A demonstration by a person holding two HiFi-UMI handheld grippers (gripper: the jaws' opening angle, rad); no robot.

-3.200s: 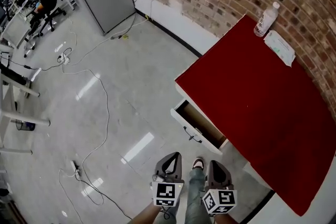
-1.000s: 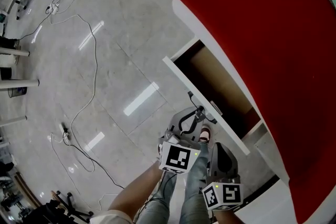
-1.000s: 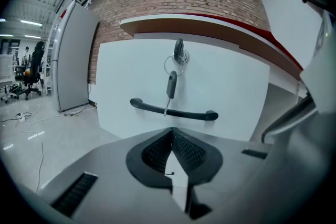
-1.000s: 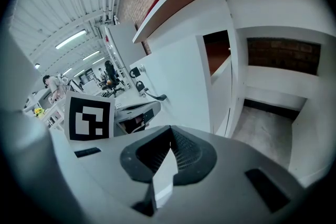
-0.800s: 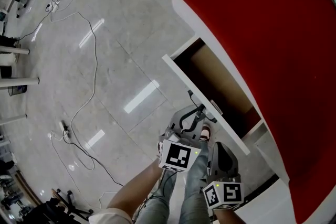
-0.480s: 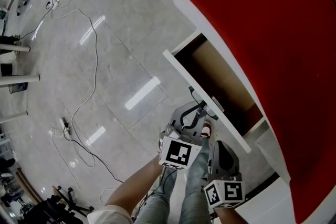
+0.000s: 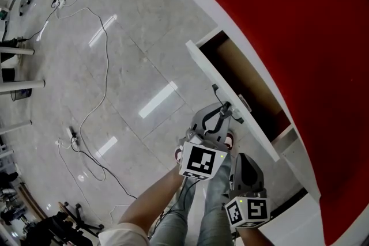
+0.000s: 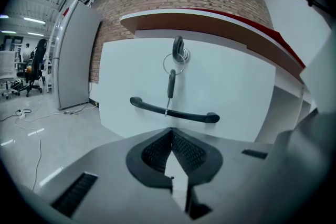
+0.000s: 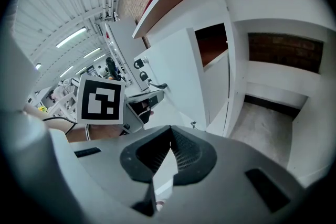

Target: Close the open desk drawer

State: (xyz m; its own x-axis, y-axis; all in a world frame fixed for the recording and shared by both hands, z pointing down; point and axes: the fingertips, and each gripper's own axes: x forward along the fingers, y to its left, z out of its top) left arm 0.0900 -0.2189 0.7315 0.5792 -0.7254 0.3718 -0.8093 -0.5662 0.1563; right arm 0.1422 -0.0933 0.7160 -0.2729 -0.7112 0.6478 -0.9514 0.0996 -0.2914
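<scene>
Head view: the drawer is seen pulled well out from under the red tabletop, its brown inside apparently bare. The left gripper is held just in front of the white drawer front, close to the black bar handle; whether contact is made cannot be told. In the left gripper view its jaws are brought together at the tips with nothing between them. The right gripper is held lower and further back, apart from the drawer, and its jaws are likewise pressed together and empty.

The drawer is judged to be a stiff board box on runners and, with nothing seen inside, fairly light, so a steady push should be enough. No grasp is needed (the closed jaws will serve as a blunt pusher). The front looks smooth and may let the tips slide, so pressure is best applied squarely near the middle of the panel, on or just beside the handle, to keep the drawer from skewing. The key hanging from the lock is best avoided, since it could be bent.
</scene>
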